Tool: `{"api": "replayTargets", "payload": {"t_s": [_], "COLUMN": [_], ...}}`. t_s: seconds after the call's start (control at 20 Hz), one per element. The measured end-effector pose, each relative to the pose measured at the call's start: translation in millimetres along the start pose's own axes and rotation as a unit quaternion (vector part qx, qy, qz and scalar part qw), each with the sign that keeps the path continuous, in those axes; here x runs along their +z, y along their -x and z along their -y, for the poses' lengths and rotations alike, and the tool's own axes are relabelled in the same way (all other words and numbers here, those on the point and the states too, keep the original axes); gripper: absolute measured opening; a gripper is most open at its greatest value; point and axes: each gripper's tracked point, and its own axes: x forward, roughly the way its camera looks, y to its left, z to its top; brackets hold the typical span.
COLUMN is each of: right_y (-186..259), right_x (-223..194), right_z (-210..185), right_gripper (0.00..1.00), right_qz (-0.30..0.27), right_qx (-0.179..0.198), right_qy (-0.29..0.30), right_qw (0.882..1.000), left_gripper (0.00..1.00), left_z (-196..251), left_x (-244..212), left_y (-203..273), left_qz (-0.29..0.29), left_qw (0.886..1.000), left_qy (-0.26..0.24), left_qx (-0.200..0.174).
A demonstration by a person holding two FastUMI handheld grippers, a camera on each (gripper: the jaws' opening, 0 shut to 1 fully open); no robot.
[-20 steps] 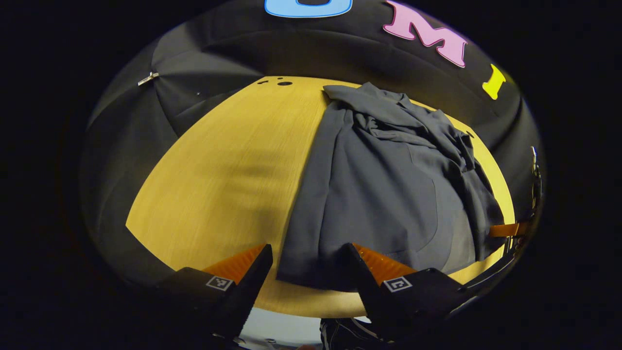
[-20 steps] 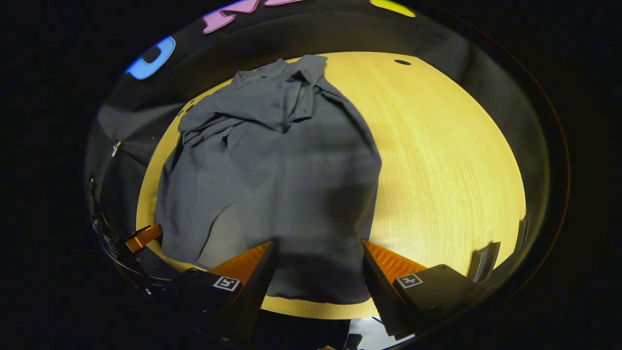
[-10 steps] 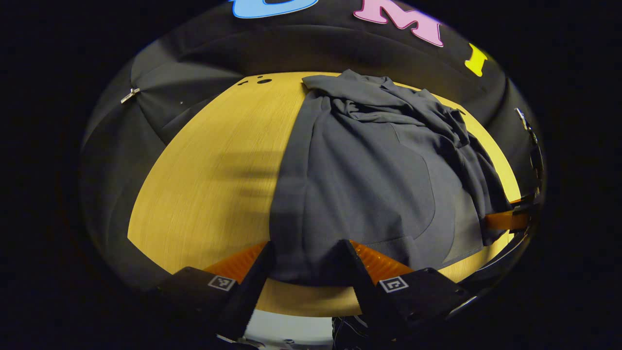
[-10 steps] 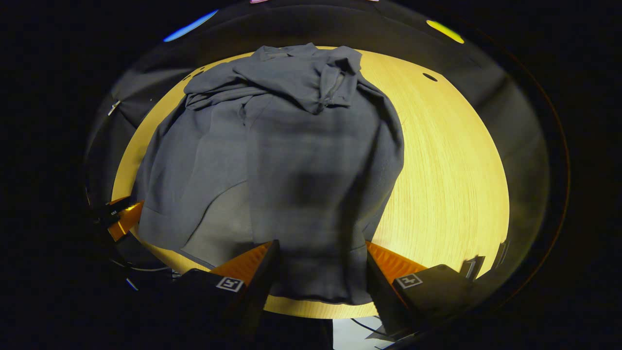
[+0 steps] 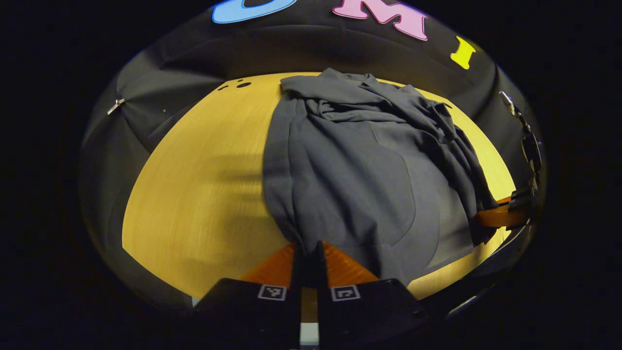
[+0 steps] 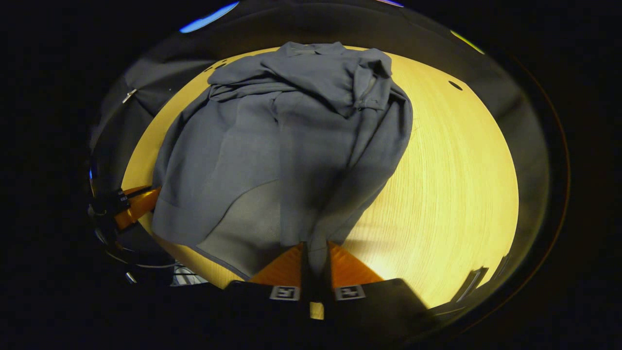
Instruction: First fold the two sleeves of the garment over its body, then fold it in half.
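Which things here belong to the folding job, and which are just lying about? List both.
Job: garment, its near hem pinched by left gripper and right gripper.
Lying about: wooden table, metal clip on the booth wall.

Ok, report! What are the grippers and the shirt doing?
Left gripper shut on shirt hem. Right gripper shut on hem too. Sleeves look folded in. Nothing else on table.
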Motion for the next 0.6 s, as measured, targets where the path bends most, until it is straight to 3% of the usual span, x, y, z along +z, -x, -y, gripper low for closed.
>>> {"api": "replayTargets", "payload": {"t_s": [0.15,0.6], "right_y": [5.2,35.0], "right_x": [1.3,36.7], "right_z": [-0.6,-6.1], "right_gripper": [0.06,0.06], "right_qz": [0.012,0.092], "right_qx": [0.023,0.064], "right_qy": [0.01,-0.019], "right_qw": [1.0,0.994], "left_gripper": [0.06,0.05], "left_z": [3.8,6.7], "left_x": [3.4,39.0], "left_y": [-0.6,32.5], "left_qz": [0.003,0.033], "left_qw": [1.0,0.996], "left_qy": [0.022,0.079], "left_qx": [-0.013,-0.04]}}
